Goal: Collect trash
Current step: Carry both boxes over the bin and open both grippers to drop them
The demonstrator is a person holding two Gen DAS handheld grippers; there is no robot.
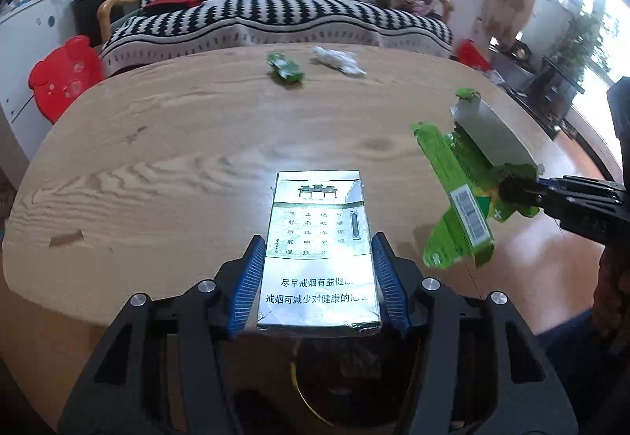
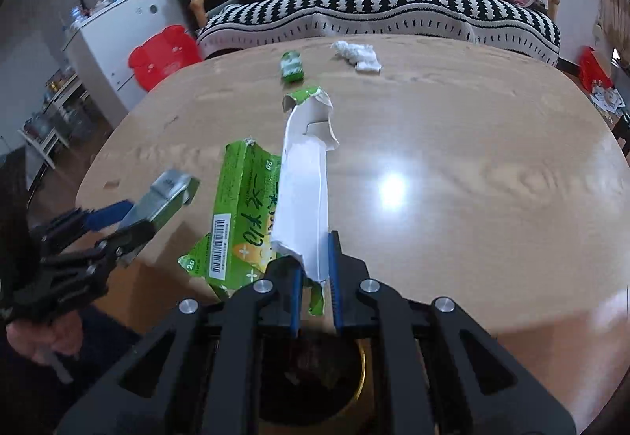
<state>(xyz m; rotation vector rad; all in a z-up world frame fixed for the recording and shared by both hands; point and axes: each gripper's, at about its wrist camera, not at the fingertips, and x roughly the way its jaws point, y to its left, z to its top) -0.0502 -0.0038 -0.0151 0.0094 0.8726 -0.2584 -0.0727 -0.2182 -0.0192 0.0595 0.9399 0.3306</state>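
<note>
My left gripper (image 1: 317, 250) is shut on a silver cigarette pack (image 1: 319, 254), its blue pads against both long sides; the right wrist view shows that pack (image 2: 165, 198) from the side at the left. My right gripper (image 2: 317, 258) is shut on a flattened green carton (image 2: 244, 206) with a white inside, held above the table; the left wrist view has the carton (image 1: 460, 206) at the right. A small green wrapper (image 1: 284, 68) (image 2: 292, 67) and a crumpled white tissue (image 1: 338, 60) (image 2: 357, 55) lie at the far side of the wooden table (image 1: 177, 143) (image 2: 453, 159).
A round dark bin with a gold rim (image 2: 315, 376) (image 1: 338, 387) stands below both grippers at the table's near edge. A small cardboard scrap (image 1: 66, 239) lies at the table's left. Behind it are a black-and-white patterned sofa (image 1: 275, 10) and a red stool (image 1: 65, 74).
</note>
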